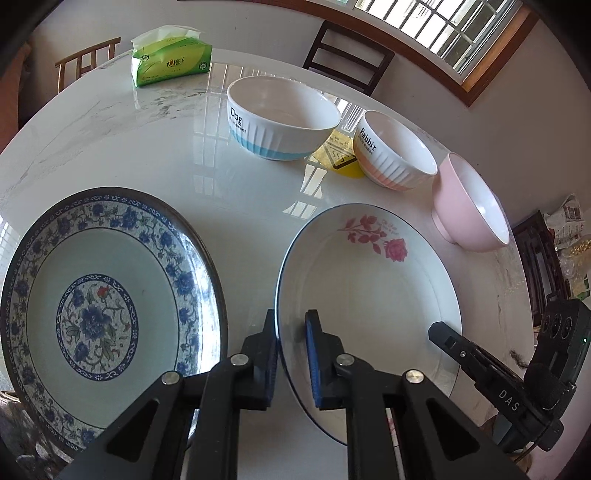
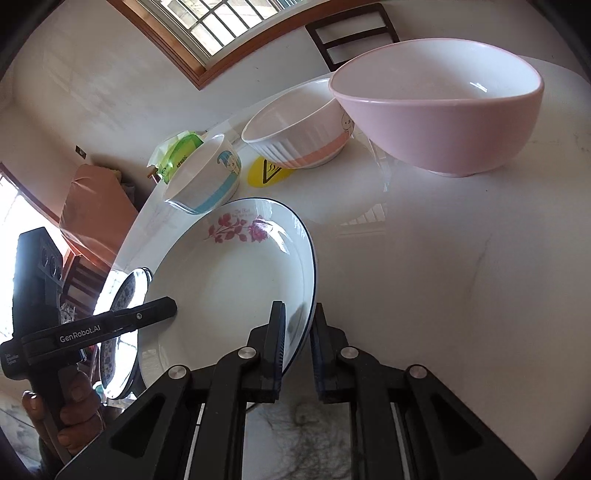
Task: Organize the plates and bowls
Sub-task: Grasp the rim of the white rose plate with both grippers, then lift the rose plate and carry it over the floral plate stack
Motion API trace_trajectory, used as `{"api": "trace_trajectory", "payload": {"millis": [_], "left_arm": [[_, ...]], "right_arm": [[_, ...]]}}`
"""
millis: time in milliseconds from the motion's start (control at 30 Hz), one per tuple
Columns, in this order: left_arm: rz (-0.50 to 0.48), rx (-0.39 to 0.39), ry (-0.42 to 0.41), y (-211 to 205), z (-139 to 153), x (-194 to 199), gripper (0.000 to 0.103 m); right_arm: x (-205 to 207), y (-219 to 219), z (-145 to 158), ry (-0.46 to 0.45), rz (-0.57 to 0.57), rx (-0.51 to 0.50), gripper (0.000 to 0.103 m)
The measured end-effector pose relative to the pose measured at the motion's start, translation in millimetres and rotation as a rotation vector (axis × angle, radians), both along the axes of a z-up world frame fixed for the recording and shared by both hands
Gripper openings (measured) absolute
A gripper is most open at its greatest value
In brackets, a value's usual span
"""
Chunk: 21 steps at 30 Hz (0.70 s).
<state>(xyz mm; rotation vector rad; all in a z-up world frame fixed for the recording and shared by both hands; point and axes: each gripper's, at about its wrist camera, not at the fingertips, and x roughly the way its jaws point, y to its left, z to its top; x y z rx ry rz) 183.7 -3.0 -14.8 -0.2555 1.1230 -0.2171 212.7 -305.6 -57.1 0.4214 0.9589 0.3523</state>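
Rose plate [image 1: 369, 291] sits at the bench's near edge, clenched on opposite rims: left claw [image 1: 291, 354] on its left rim, right claw [image 2: 299, 350] on its right. Blue-patterned plate [image 1: 107, 310] lies just leftward, the likely stacking target.

A household dining room: a round white marble-patterned bench [image 1: 129, 147] carries everyday tableware, including a blue-and-white floral porcelain plate [image 1: 103, 306], a white plate with a pink rose print [image 1: 369, 280], 2 ribbed white bowls lettered "Dog" [image 1: 280, 122] and "Rabbit" [image 1: 395, 151], and a plain pink bowl [image 2: 443, 110]. A green soft pack of tissues [image 1: 171, 59] sits at the far edge. Dark wooden dining chairs [image 1: 347, 55] stand around it, beneath a wood-framed barred window [image 1: 461, 33] set in a plain pale wall.
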Motion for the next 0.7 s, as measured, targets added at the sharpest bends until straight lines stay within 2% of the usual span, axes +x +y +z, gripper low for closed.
{"api": "trace_trajectory", "payload": {"millis": [200,700], "left_arm": [[0.005,0.046,-0.058,-1,3,-40,0.014],[0.047,0.093,-0.100,22,7,-87,0.014]], "right_arm": [[-34,7,7,-0.007,0.013,0.010,0.015],[-73,42,6,0.009,0.069,0.015,0.016]]}}
